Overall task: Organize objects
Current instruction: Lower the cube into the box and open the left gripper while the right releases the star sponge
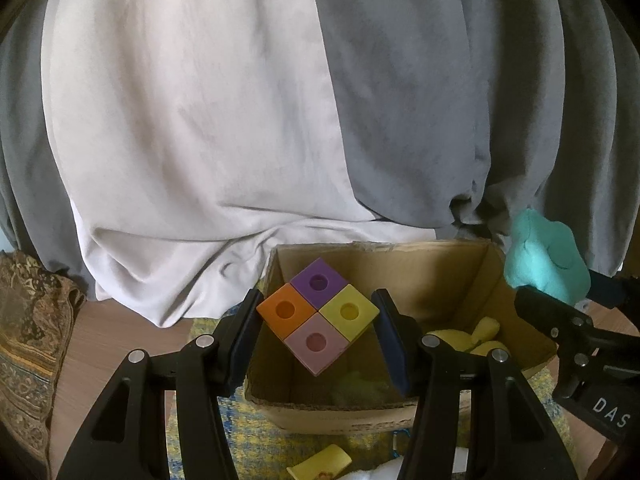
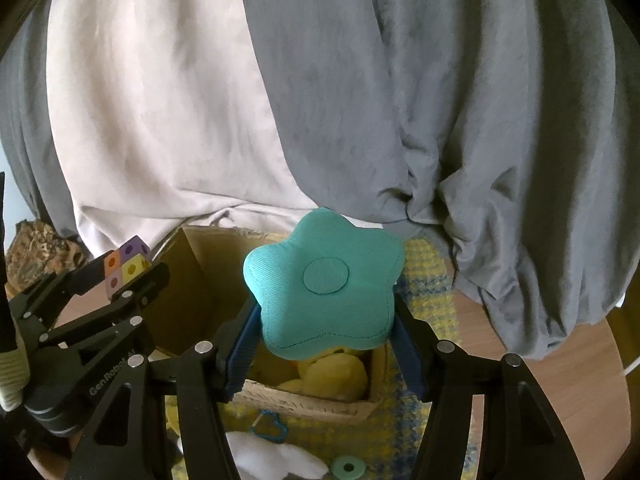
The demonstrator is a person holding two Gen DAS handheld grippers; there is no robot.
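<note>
My left gripper [image 1: 318,330] is shut on a block of four joined cubes [image 1: 318,316], purple, orange, yellow and pink, each with a round hole. It hangs over the open cardboard box [image 1: 516,292]. My right gripper [image 2: 326,332] is shut on a teal flower-shaped cushion [image 2: 324,284], held above the same cardboard box [image 2: 188,280]. Yellow soft toys [image 2: 332,372] lie inside the box. In the left wrist view the teal cushion [image 1: 544,258] shows at the right edge. In the right wrist view the cube block [image 2: 126,266] sits at the left in the other gripper.
White and grey draped cloth [image 1: 240,120] fills the background behind the box. A yellow and blue woven mat [image 2: 428,280] lies under the box. On it are a yellow piece [image 1: 320,464], a blue heart-shaped clip [image 2: 272,426], a green ring [image 2: 348,468] and white fluff [image 2: 272,456]. A patterned cloth [image 1: 28,320] is at left.
</note>
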